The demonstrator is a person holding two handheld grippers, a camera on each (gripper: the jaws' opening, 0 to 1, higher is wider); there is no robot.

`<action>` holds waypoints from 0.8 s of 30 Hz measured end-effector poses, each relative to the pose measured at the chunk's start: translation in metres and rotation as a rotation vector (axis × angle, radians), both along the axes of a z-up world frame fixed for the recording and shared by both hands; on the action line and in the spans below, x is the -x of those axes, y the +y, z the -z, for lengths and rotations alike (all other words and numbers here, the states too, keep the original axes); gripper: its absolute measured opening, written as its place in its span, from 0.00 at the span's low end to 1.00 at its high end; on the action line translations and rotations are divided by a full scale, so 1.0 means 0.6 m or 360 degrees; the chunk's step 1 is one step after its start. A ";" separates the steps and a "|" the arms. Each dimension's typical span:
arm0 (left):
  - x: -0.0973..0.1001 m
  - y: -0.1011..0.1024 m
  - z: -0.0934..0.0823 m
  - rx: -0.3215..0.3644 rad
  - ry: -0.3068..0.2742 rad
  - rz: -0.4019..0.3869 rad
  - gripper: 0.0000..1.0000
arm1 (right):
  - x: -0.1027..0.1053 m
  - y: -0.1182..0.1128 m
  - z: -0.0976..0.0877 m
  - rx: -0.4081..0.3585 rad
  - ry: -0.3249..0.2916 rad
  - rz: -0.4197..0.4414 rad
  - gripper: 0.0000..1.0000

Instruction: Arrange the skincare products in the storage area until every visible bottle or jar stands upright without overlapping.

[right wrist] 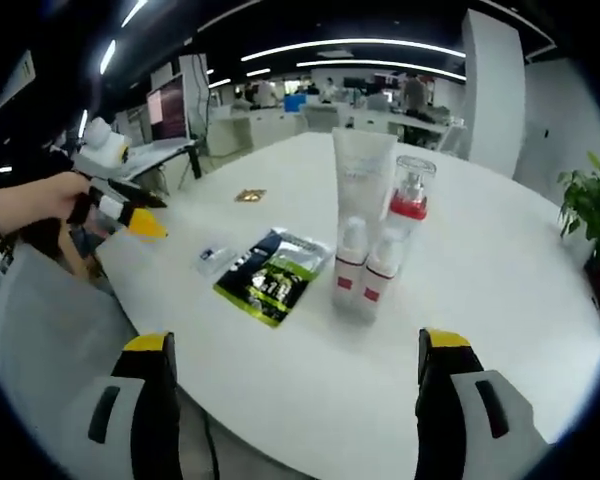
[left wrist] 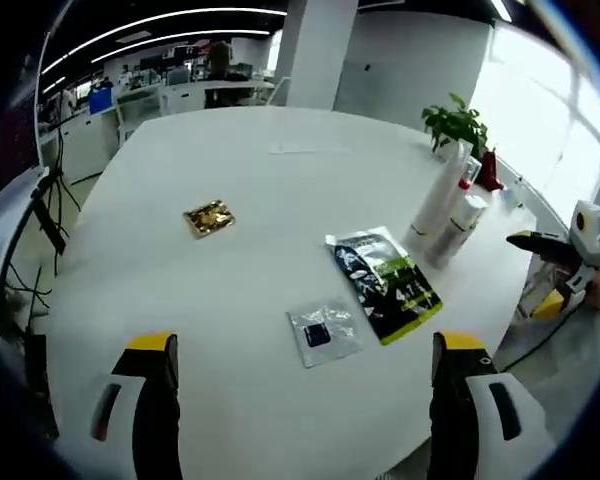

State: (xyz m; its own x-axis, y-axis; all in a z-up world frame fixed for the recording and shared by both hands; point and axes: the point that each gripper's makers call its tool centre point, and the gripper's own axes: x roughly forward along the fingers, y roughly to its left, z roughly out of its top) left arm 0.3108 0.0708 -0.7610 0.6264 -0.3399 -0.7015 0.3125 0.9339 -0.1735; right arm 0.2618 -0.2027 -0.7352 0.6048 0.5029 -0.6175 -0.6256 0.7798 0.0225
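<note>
Four skincare containers stand upright in a tight cluster: a tall white tube, a clear pump bottle with a red collar, and two small white bottles. In the left gripper view the tube and a small bottle stand at the table's right. Flat on the table lie a black-green sachet, a small clear sachet and a gold sachet. My left gripper and right gripper are both open, holding nothing, and stay short of the objects.
The white table is large with rounded edges. A potted plant stands behind the bottles. A grey chair sits by the near edge. Desks and monitors fill the office behind.
</note>
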 end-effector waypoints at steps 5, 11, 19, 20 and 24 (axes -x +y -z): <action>-0.032 0.002 0.016 -0.0021 0.0030 0.0001 0.99 | 0.000 -0.007 0.009 0.0002 0.0033 0.0027 1.00; -0.070 0.006 0.031 -0.0055 0.0060 -0.0035 0.99 | 0.001 -0.009 0.012 0.0007 0.0049 0.0039 1.00; -0.119 0.018 0.039 -0.0049 0.0088 -0.0152 0.99 | 0.001 -0.013 0.017 0.0008 0.0080 0.0056 1.00; -0.118 0.018 0.039 -0.0052 0.0091 -0.0159 0.99 | 0.001 -0.013 0.018 0.0011 0.0084 0.0057 1.00; -0.138 0.017 0.047 -0.0076 0.0116 -0.0180 0.99 | 0.003 -0.014 0.023 0.0019 0.0099 0.0055 1.00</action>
